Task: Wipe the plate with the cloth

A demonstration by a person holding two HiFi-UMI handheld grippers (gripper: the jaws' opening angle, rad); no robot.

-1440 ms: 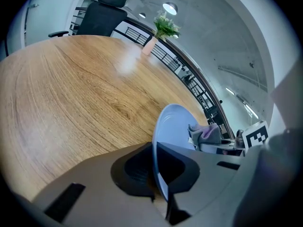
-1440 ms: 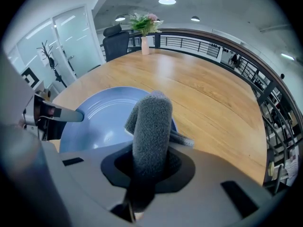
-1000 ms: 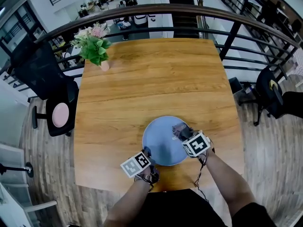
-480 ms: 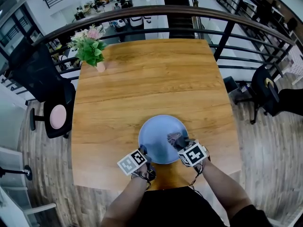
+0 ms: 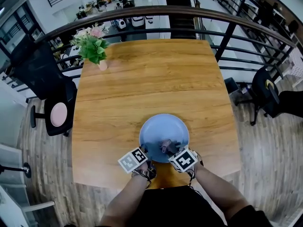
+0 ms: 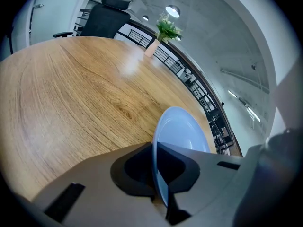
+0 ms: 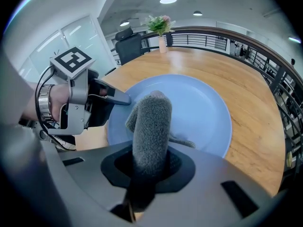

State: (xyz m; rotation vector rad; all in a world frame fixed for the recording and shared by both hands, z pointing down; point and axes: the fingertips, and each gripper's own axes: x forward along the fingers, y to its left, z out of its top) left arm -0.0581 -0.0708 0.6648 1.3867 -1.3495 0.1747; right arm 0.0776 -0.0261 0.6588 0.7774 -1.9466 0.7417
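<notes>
1. A round pale-blue plate lies at six o'clock on the wooden table.
2. The left gripper clamps its jaws on the plate's rim at seven o'clock.
3. The right gripper pinches a grey fuzzy cloth, which rests on the plate near six o'clock.

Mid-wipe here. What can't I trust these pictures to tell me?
- Where the cloth meets the plate: right gripper view, the cloth's own bulk hides it.
- Plate's near rim: head view, the left gripper and right gripper cover it.
- How deep the rim sits in the left gripper: left gripper view, its body cuts that off.
- Smears on the plate: head view, too small.
</notes>
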